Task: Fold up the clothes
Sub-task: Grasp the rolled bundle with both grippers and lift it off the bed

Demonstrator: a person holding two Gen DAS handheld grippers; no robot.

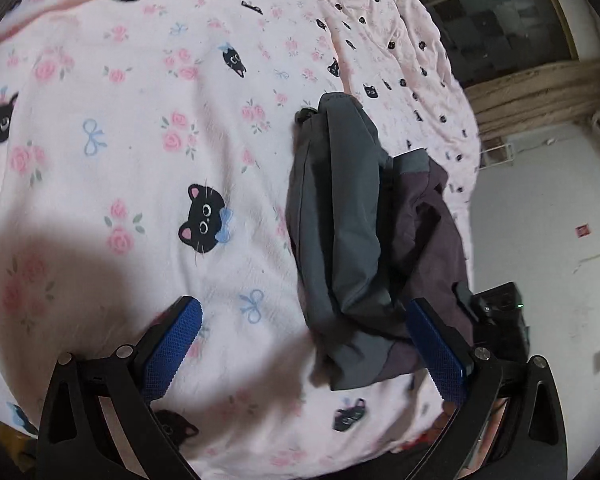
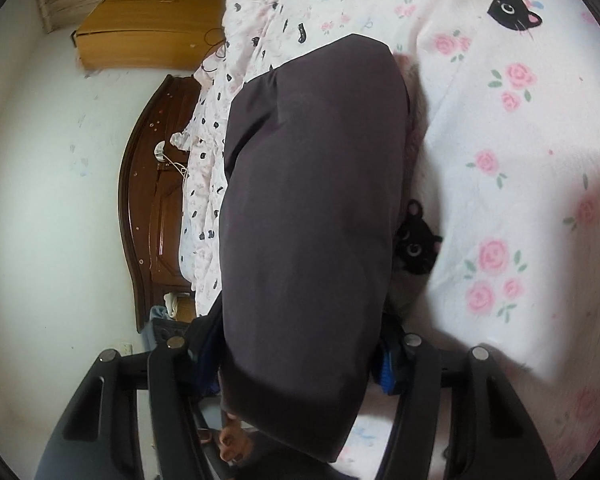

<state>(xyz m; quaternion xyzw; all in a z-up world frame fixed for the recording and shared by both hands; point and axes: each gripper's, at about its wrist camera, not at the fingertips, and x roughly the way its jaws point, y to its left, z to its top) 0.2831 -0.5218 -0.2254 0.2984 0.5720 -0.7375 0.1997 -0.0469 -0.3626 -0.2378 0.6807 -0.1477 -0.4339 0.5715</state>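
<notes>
A grey and dark purple garment [image 1: 364, 232] lies bunched on the pink cat-print bedspread [image 1: 148, 128], near the bed's right edge. My left gripper [image 1: 304, 344] is open, its blue pads [image 1: 172, 344] spread wide just above the garment's near end, touching nothing. In the right wrist view the dark purple cloth [image 2: 312, 216] drapes over my right gripper [image 2: 300, 364] and hides most of both fingers. Only a bit of blue pad [image 2: 388, 372] shows, so its grip cannot be seen. The right gripper's camera housing [image 1: 500, 304] shows in the left wrist view, beside the garment.
The bedspread [image 2: 520, 140] covers the whole bed. A dark wooden headboard [image 2: 156, 200] and a light wooden cabinet [image 2: 148, 24] stand by the white wall. A window [image 1: 500, 20] and pale floor [image 1: 540, 220] lie beyond the bed's edge.
</notes>
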